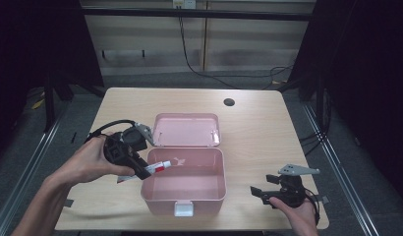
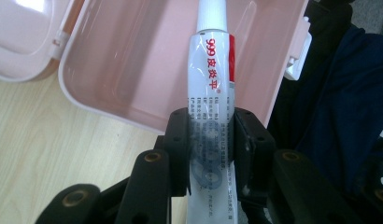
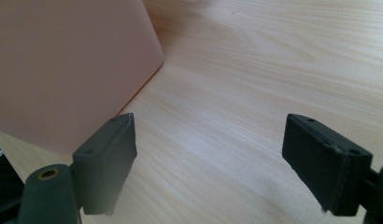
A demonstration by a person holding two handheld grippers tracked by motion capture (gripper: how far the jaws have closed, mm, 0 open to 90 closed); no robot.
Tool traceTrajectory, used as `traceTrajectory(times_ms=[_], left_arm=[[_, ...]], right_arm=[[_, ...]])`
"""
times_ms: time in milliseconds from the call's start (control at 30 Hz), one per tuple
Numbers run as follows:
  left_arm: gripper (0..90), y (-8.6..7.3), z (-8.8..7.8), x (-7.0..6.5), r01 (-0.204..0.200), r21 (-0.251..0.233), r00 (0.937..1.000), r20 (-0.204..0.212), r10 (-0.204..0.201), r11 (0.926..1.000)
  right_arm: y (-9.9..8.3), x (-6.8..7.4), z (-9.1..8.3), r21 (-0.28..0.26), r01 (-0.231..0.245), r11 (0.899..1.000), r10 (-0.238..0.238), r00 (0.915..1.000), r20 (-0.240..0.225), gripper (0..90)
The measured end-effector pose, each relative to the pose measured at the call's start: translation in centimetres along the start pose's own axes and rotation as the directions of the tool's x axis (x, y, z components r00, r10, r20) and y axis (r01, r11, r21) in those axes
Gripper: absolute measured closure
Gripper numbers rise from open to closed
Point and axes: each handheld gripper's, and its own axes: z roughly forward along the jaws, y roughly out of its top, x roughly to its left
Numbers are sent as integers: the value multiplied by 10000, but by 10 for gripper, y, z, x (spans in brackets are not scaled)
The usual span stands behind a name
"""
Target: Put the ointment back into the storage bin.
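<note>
- White squeezy tube with red writing [image 1: 157,167], pinched tight by the left gripper [image 2: 211,140], poking over the left wall of the open pink plastic box [image 1: 209,196].
- Could slide out crooked, because held near the flat tail end.
- Could bump that box wall and tip.
- Right gripper [image 3: 210,158] jaws wide apart, holding nothing, right of the box on the pale wooden table [image 1: 258,128].

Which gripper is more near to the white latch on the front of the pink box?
Right. The right gripper is open, low beside the box's right front corner, at about the level of the white latch. The left gripper holds a tube over the pink box, at its left rim.
</note>
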Motion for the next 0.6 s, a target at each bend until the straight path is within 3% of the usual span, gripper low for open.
traceTrajectory(times_ms=[600], left_arm=[[688, 37, 18, -6, -431, 260, 9990, 112, 428, 9987]], right_arm=[[0, 0, 0, 5, 52, 10000, -52, 10000, -47, 176]])
